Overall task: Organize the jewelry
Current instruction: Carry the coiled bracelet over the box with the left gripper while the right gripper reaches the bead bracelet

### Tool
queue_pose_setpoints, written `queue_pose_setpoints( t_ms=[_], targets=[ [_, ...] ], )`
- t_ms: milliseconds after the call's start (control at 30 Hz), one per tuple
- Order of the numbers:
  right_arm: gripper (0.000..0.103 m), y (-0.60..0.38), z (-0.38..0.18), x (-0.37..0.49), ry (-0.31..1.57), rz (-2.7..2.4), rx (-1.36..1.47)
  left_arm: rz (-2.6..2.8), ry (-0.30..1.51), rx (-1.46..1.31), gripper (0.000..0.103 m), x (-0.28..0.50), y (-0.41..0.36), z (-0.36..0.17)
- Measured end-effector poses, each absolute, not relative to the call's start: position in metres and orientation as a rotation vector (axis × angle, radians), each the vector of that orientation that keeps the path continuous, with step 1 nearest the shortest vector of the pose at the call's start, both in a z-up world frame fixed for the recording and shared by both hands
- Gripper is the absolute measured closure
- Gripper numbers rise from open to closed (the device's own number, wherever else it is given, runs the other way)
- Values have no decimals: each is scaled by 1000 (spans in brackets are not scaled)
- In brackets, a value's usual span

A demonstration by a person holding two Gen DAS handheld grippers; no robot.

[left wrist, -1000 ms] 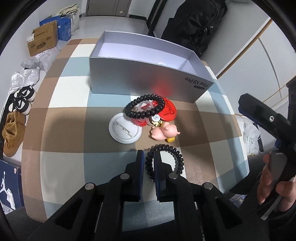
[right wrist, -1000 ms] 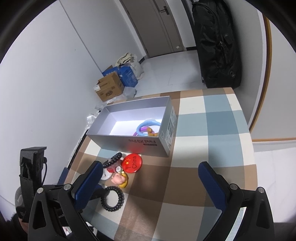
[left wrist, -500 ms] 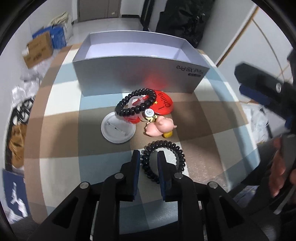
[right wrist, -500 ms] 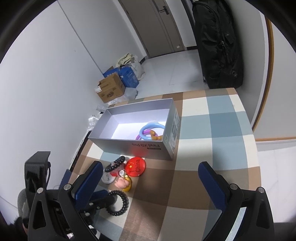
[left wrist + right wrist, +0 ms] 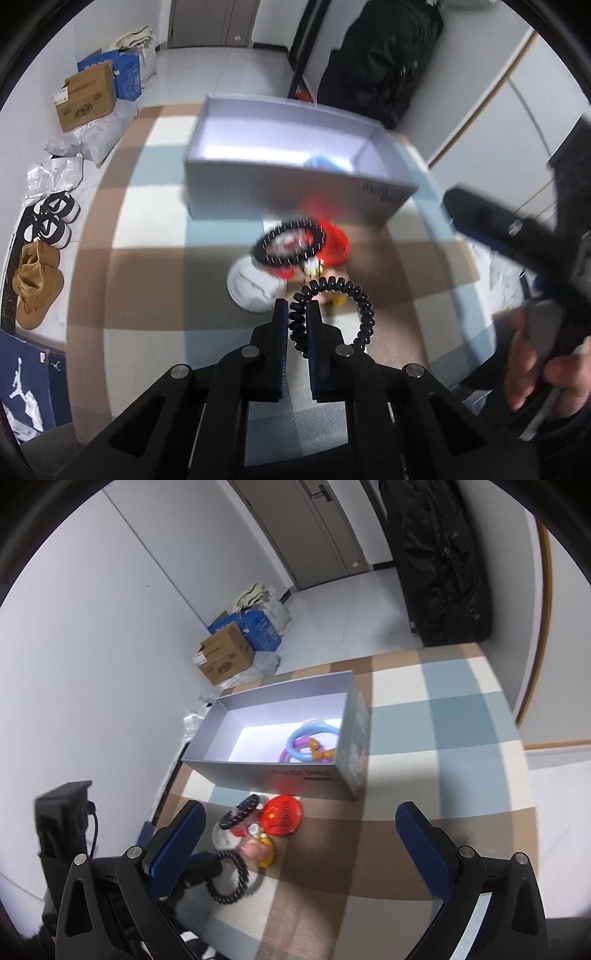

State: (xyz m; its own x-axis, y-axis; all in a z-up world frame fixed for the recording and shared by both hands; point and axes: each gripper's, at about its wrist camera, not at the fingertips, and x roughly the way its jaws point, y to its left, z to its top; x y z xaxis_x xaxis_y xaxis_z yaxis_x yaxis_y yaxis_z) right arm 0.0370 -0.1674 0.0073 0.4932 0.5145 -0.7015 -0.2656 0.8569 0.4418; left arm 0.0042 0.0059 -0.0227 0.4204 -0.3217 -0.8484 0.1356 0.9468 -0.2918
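My left gripper (image 5: 297, 310) has its jaws closing on a black coil hair tie (image 5: 364, 306), pads pressing one side of the loop, which hangs just above the checked table (image 5: 147, 325). In the right wrist view the same hair tie (image 5: 236, 882) shows at lower left. Beyond it lie a black bead bracelet (image 5: 288, 243), a red China badge (image 5: 282, 816), a white badge (image 5: 251, 288) and a pink pig toy (image 5: 255, 849). The grey open box (image 5: 266, 775) holds blue and purple rings (image 5: 306, 738). My right gripper (image 5: 299, 812) stands open and empty, above the table.
The grey box (image 5: 295, 188) stands at the table's far side. On the floor to the left are shoes (image 5: 37, 280) and cardboard boxes (image 5: 85, 96). A black bag (image 5: 439, 554) leans on the far wall. A hand (image 5: 535, 358) holds the right gripper.
The left jaws widened slightly around the coil hair tie, then shut on it, and the tie has come up off the table. The right gripper stayed open and barely moved.
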Motion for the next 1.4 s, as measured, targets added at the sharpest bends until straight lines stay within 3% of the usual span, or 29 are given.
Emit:
queue_pose_setpoints(
  t_ms=[167, 433, 500, 767, 900, 1033, 1100, 1400],
  targets=[
    [1, -153, -1, 45, 998, 556, 346, -263, 1045, -259, 98, 5, 26, -11],
    [24, -124, -15, 52, 1073, 637, 363, -249, 985, -377, 98, 13, 42, -6],
    [36, -118, -20, 56, 1094, 643, 368, -248, 979, -395, 98, 16, 48, -5],
    [62, -111, -38, 65, 1154, 609, 379, -247, 966, -444, 98, 22, 65, -7],
    [83, -110, -41, 67, 1172, 614, 392, -247, 967, -458, 98, 23, 68, -6],
    [88, -111, -42, 69, 1180, 621, 413, -250, 963, -465, 98, 24, 68, -3],
    [95, -112, -43, 69, 1188, 621, 425, -252, 965, -465, 98, 24, 67, -4],
    [96, -111, -25, 62, 1117, 651, 395, -248, 968, -475, 98, 26, 68, -5]
  ],
)
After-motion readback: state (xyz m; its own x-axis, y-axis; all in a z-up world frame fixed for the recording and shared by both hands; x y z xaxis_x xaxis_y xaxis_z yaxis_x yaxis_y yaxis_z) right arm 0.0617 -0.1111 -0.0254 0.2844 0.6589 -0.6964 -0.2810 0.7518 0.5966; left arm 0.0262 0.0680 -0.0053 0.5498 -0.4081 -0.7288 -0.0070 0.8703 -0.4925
